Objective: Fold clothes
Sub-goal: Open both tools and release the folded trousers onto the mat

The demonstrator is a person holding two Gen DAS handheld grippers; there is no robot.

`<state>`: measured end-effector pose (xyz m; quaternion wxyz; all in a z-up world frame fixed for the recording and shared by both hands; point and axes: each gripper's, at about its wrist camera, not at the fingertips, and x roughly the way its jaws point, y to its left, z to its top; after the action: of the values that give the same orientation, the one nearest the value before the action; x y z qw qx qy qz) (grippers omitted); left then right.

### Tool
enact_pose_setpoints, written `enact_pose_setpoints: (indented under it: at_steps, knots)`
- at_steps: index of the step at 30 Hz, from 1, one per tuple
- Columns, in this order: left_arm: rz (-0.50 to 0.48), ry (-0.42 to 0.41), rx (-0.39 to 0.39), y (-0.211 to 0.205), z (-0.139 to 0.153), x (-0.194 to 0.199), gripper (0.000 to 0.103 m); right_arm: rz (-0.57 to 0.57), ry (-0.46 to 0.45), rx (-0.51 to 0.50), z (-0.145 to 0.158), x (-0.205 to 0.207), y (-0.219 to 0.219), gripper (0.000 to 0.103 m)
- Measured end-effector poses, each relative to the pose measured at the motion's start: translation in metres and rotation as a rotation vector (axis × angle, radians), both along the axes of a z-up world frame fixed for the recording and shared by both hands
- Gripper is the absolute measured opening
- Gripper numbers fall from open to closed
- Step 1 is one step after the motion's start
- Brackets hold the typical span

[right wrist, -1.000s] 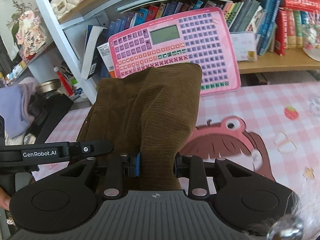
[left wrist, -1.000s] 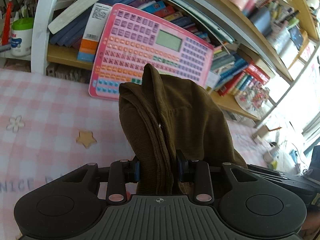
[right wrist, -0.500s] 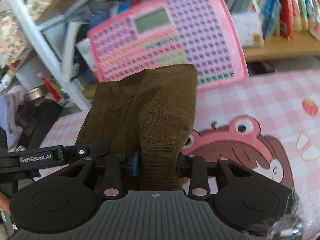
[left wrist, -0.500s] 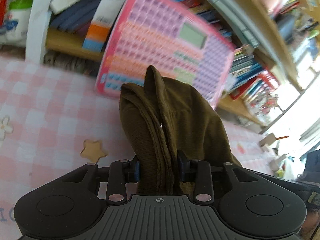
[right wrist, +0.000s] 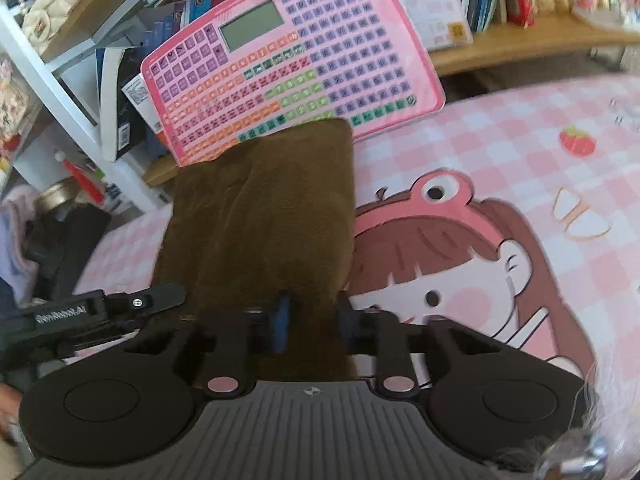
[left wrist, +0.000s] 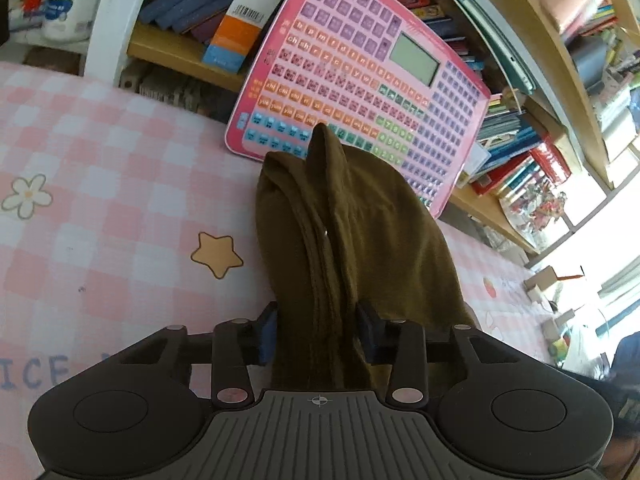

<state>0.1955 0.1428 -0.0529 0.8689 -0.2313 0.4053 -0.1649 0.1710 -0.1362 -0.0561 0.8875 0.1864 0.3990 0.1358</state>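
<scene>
Both grippers are gripping the brown garment (left wrist: 352, 240) over the pink checked surface (left wrist: 100, 200): left gripper (left wrist: 316, 330) jaws closing on a thick bunch, right gripper (right wrist: 310, 322) closing w/ cloth between. Risk: uneven bunching could be skewing the fold, or the hem snagging the pink keyboard toy (right wrist: 296, 68) behind.

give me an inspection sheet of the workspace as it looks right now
Surface: pink checked cartoon-print cloth, lying flat.
Job's things: olive-brown corduroy garment, gathered, hanging from both grippers.
Clutter: pink button-grid learning tablet leaning against the shelf.
Grippers: left gripper and right gripper both closing, garment between the pads.
Cables: nothing seen.
Surroundings: wooden bookshelf packed with books; white tub.
</scene>
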Motion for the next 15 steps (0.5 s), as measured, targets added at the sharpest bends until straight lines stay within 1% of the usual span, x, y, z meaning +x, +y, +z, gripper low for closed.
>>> enact_pose_setpoints:
  at_steps: [3, 6, 8, 10, 12, 14, 15]
  knots:
    - [0.005, 0.005, 0.004, -0.004, 0.0, 0.001, 0.036, -0.022, -0.017, -0.029, 0.0, 0.003, 0.002, 0.018]
    - [0.008, 0.003, 0.006, -0.005, -0.001, 0.001, 0.037, -0.023, -0.004, -0.029, -0.002, 0.007, 0.001, 0.018]
    - [0.024, 0.001, 0.005, -0.003, 0.0, -0.002, 0.04, -0.018, 0.002, -0.033, -0.001, 0.007, 0.001, 0.023]
    - [0.033, -0.025, 0.045, -0.007, 0.006, -0.009, 0.04, -0.016, -0.005, -0.058, 0.002, 0.002, 0.002, 0.033]
    - [0.036, -0.064, 0.105, -0.012, 0.013, -0.019, 0.043, -0.013, -0.019, -0.09, 0.007, -0.005, 0.003, 0.035]
    - [0.037, -0.103, 0.152, -0.018, 0.021, -0.032, 0.045, 0.001, -0.042, -0.115, 0.014, -0.015, 0.003, 0.04]
    - [0.039, -0.118, 0.165, -0.021, 0.024, -0.039, 0.048, 0.008, -0.056, -0.129, 0.017, -0.021, 0.004, 0.044]
